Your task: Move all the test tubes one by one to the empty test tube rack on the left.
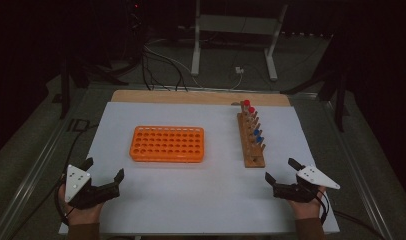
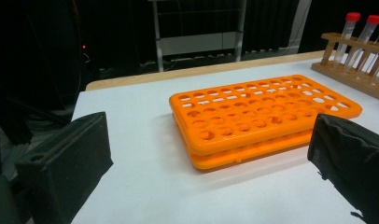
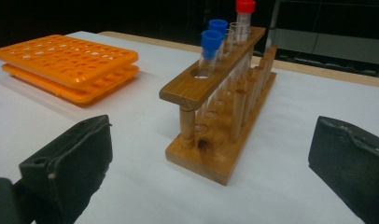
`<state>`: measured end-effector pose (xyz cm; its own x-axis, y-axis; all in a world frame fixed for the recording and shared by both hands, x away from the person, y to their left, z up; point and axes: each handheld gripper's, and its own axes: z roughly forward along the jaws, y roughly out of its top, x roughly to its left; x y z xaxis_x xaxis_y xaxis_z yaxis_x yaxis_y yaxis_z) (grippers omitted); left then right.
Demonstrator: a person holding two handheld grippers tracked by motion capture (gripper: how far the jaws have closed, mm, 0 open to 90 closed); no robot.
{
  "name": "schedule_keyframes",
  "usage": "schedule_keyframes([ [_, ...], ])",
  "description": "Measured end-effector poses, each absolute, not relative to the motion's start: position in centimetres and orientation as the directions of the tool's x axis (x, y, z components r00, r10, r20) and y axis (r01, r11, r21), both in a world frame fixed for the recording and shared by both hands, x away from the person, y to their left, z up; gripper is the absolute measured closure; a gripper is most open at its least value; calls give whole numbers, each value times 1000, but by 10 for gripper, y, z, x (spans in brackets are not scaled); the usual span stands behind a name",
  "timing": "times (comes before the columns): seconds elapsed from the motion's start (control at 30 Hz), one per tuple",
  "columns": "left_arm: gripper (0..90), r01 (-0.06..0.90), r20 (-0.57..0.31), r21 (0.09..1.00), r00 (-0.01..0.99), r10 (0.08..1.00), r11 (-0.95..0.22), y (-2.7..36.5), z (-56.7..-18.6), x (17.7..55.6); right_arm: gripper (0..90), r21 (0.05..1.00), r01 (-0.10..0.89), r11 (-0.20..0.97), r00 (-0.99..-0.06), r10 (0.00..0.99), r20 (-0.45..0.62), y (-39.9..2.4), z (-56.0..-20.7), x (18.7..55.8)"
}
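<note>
While both pairs of tongs rest spread and empty at the near edge of the surface (image 1: pixel 141 115), we judge the work not yet begun — nothing is pinched, nothing touched. The left tongs (image 1: pixel 103 170) sit at about seven o'clock, the right tongs (image 1: pixel 284 170) at about five o'clock.

The capped tubes all stand in the wooden rack (image 1: pixel 252 142), which lies toward two o'clock from the centre of the surface and runs lengthwise away from us. We see red-capped tubes (image 1: pixel 248 106) at its far end and blue-capped tubes (image 1: pixel 258 136) nearer the middle; the nearest hole looks vacant in the right gripper view. The orange rack (image 1: pixel 167 144) sits near the centre, a little toward ten o'clock, and every hole we can see in it is empty. If the tubes are meant for it, as we suppose, the whole transfer remains.

For room, we have plenty — a broad bare strip lies between the tongs and both racks, and a clear lane separates the two racks, which stand well apart. The wooden rack's near end is close ahead of the right tongs, at roughly eleven o'clock from them. The surface's right edge lies beyond the wooden rack at three o'clock, with bare space between.
</note>
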<state>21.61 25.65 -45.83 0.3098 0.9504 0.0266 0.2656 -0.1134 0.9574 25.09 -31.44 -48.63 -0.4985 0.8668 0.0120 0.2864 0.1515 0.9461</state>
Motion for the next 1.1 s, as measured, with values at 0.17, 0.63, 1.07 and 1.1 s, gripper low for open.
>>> schedule_keyframes([
  [0.17,0,259,32,958,316,948,-119,254,-457,216,1,954,270,132,-493,870,19,-314,-483,245],
  [0.63,0,267,6,959,309,951,-93,250,-458,220,7,933,341,117,-500,863,74,-302,-478,266],
  [1.07,0,273,2,958,297,955,-87,250,-460,221,173,913,378,155,-500,864,60,-295,-456,304],
  [1.1,0,276,5,957,300,954,-92,249,-460,222,189,913,378,155,-494,868,57,-294,-456,306],
])
